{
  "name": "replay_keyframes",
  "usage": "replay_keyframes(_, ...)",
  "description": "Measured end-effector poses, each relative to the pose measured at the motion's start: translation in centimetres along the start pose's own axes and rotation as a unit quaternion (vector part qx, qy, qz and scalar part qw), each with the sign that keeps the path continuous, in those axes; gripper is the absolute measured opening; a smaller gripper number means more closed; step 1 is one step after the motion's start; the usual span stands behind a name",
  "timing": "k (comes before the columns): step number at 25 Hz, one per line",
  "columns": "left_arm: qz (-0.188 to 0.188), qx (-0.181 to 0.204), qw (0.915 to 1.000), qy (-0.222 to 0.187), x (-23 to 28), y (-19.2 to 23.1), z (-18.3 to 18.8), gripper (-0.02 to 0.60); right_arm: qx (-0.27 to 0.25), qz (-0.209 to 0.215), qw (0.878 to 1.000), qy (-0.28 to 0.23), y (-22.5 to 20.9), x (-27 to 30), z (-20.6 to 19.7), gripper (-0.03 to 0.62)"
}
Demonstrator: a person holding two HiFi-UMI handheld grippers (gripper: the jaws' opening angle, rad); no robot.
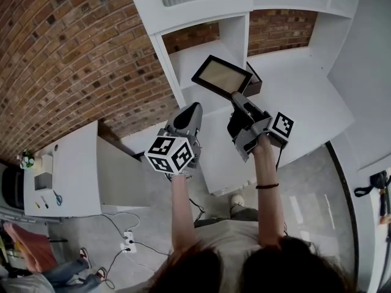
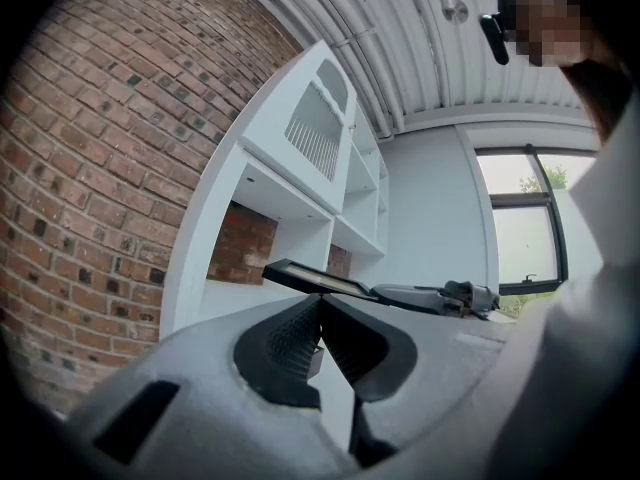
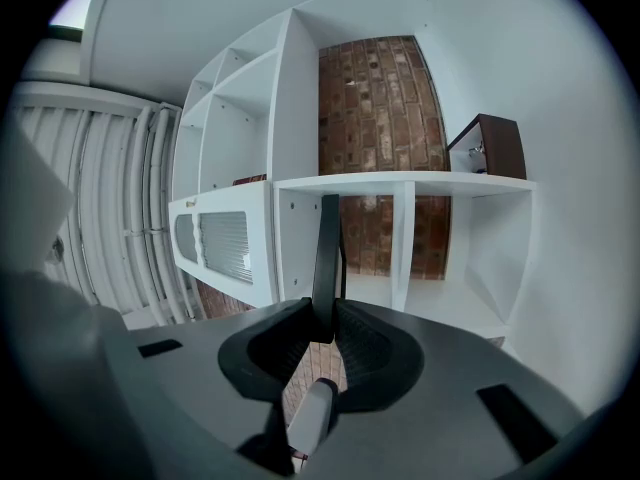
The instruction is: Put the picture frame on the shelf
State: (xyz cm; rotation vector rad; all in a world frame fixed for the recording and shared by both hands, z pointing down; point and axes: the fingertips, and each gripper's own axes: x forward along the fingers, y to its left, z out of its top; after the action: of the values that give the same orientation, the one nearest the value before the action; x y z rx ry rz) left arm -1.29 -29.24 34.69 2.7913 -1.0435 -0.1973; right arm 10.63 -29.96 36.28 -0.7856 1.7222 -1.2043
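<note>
A black rectangular picture frame (image 1: 222,76) with a pale tan panel is pinched by its lower edge in the right claw (image 1: 237,99). In the right gripper view the frame is seen edge-on between the pads (image 3: 327,253). It is held tilted in front of the white wooden shelf unit (image 1: 293,96), at 12 o'clock from the claw. A dark brown box (image 1: 255,81) is seen just beside the frame at its 3 o'clock, on the shelf surface. A white upright divider (image 1: 235,35) of the unit rises at the frame's 12 o'clock. The left claw (image 1: 195,107) is pressed together on nothing, near the frame at its 7 o'clock. A red brick wall (image 1: 73,54) is seen behind the unit. Well apart at 8 o'clock, a white desk (image 1: 73,170) carries blue-handled scissors (image 1: 57,198) and a small potted plant (image 1: 26,159). A white power strip (image 1: 129,242) lies on the floor.
</note>
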Motion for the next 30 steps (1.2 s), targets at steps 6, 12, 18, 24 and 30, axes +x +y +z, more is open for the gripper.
replay_keyframes(6, 0.026, 0.005, 0.9996, -0.004, 0.6, 0.8, 0.1, 0.011, 0.01, 0.007, 1.0, 0.023, -0.5, 1.6, 0.7, 0.072)
replay_keyframes(12, 0.039, -0.008, 0.9992, -0.008, 1.2, 1.4, 0.7, 0.011, 0.018, 0.017, 0.998, 0.051, -0.9, 3.6, 1.2, 0.072)
replay_keyframes(18, 0.069, -0.001, 0.9974, -0.021, 2.3, 2.3, 0.7, 0.011, 0.024, 0.015, 0.996, 0.085, -1.8, 5.2, 1.6, 0.072)
replay_keyframes(24, 0.088, -0.008, 0.9955, -0.034, 3.8, 3.0, 0.4, 0.011, 0.026, 0.008, 0.995, 0.1, -2.9, 5.9, 2.8, 0.072)
replay_keyframes(30, 0.103, -0.01, 0.9942, -0.028, 4.8, 3.4, -0.2, 0.011, 0.04, 0.003, 0.995, 0.096, -4.0, 6.9, 4.0, 0.072)
